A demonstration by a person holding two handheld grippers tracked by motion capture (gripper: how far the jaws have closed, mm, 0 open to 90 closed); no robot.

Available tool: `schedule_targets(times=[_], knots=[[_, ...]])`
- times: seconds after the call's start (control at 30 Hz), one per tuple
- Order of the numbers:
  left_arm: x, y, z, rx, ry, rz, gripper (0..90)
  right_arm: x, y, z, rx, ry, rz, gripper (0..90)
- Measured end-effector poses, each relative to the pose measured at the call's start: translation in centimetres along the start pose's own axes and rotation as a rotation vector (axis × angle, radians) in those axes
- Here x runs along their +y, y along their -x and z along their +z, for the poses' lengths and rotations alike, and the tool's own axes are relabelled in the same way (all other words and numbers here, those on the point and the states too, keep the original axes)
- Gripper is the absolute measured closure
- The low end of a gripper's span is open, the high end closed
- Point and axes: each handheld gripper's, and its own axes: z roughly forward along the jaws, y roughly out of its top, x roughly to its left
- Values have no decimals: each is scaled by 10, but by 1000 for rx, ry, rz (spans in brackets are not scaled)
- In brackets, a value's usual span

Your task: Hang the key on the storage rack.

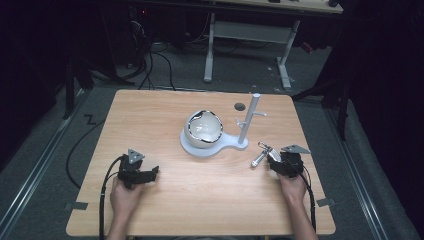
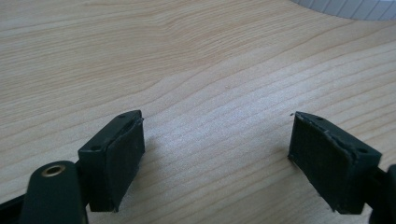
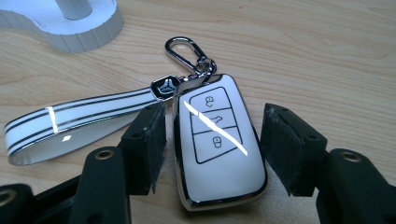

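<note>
A white car key fob (image 3: 217,149) with a chrome rim lies flat on the wooden table (image 1: 200,200), buttons up. A chrome carabiner (image 3: 184,53) and a white striped strap (image 3: 70,123) hang off its top. My right gripper (image 3: 215,135) is open, with one jaw on each side of the fob; the left pad is close against its edge and the right pad stands apart. From above, the fob (image 1: 263,152) is at the table's right, just ahead of the right gripper (image 1: 276,159). My left gripper (image 1: 154,172) (image 2: 217,144) rests open over bare wood at the left.
A white stand (image 1: 200,147) at the table's centre carries a glossy white bowl-like shell (image 1: 204,127) and an upright post with pegs (image 1: 248,120); its ribbed base edge (image 3: 70,28) is near the fob. A dark round hole (image 1: 240,106) is behind the post.
</note>
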Motion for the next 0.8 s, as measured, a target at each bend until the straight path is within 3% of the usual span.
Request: schedule_targets(times=[0.1,0.2,0.5,0.8], knots=[[0,0,0,0,0,0,187,0,0,1,-3,-2,1,422],[0,0,0,0,0,0,187,0,-2,1,-13,-4,-30,426],[0,0,0,0,0,0,187,2,1,3,21,-13,1,464],[0,0,0,0,0,0,187,3,0,4,27,-9,-18,495]])
